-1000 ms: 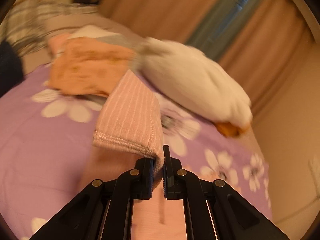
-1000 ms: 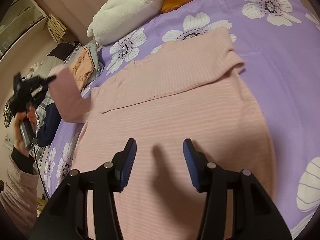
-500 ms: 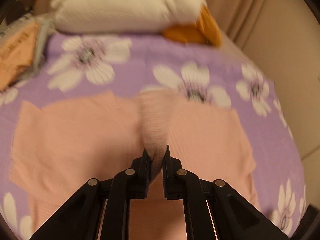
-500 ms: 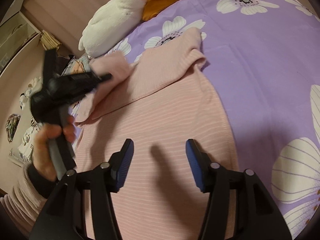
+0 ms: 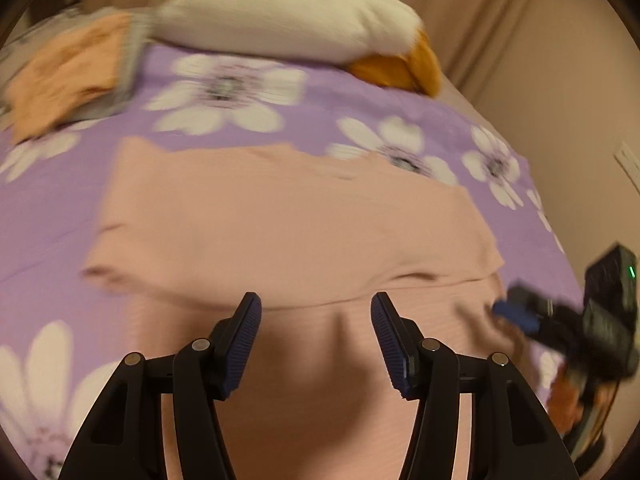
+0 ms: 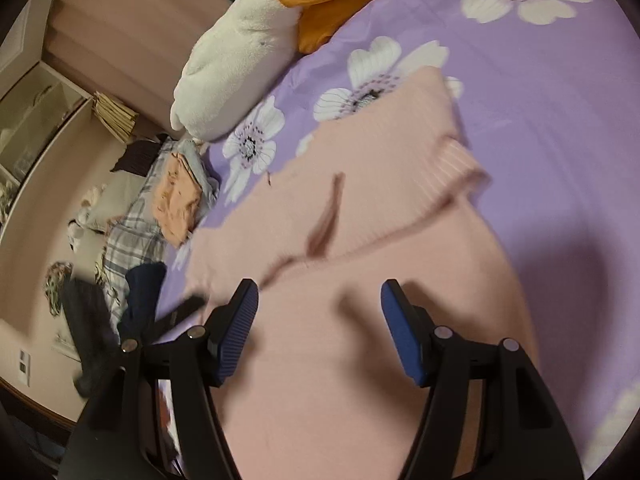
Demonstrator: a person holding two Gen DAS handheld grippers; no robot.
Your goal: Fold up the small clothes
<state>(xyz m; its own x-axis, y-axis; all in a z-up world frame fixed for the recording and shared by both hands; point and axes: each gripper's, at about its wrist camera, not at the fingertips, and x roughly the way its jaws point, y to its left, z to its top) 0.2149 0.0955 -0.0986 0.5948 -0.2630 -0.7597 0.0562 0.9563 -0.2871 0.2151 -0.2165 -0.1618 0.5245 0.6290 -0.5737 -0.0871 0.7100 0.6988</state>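
A pale pink, finely ribbed knit sweater [image 6: 360,320] is seen spread on a lilac bed sheet [image 6: 560,100] printed with large white flowers with dark speckled centres. A white plush toy with orange parts [image 5: 288,16] is seen at the head of the bed. A peach-orange folded cloth [image 6: 178,200] is laid on grey fabric, beside a grey-and-white checked cloth [image 6: 132,236]. Black frames and dark blue ribbed pads are shown on the left gripper [image 5: 316,312] and the right gripper [image 6: 320,300].
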